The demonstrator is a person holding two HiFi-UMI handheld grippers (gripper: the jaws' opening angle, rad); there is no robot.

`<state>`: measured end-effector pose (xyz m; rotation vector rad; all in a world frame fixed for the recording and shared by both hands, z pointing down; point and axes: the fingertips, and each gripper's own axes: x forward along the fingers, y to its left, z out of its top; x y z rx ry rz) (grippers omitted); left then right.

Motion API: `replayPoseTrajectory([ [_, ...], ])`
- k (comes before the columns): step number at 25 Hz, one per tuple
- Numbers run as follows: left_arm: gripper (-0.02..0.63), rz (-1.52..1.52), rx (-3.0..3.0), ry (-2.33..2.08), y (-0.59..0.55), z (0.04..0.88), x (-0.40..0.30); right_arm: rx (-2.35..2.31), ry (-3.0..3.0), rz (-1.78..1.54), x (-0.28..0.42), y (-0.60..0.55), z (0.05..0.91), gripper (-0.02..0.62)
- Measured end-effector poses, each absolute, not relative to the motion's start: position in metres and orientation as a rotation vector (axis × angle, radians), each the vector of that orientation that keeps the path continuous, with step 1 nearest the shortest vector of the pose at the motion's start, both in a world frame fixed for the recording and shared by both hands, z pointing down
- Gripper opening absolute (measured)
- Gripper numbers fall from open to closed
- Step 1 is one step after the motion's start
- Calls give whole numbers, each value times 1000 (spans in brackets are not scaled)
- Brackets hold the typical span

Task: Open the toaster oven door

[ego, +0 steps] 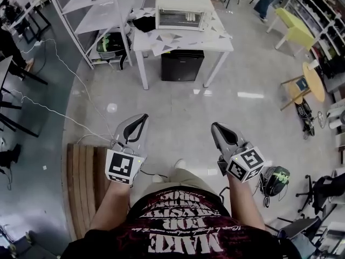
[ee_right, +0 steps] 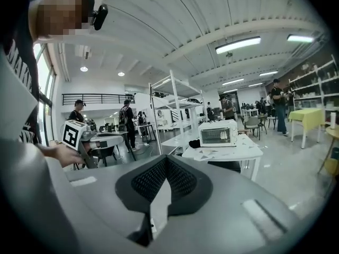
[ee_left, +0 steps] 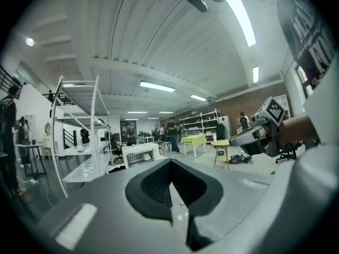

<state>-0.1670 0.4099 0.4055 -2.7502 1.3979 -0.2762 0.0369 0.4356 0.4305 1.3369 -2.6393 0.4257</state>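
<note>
Far off, toaster oven (ego: 181, 11) is indistinct; left gripper (ego: 143, 117), right gripper (ego: 214, 125) pressed together.

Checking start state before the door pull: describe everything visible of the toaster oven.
The toaster oven is white and boxy, with a glass-fronted door, shut, and a control strip on the front's right edge. It stands upright at the back of the white table, facing the person. Patterned papers lie before it, a dark cloth at its left.
</note>
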Motion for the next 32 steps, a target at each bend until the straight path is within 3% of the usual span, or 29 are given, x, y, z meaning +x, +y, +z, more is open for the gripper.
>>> replayPoseTrajectory([
  [13, 0, -251, -2704, 1440, 327, 375, -100, 1234, -2739, 325, 96, 343, 411, 26],
  [32, 0, -261, -2619, 1480, 298, 358, -66, 1090, -2870, 234, 123, 302, 391, 26],
])
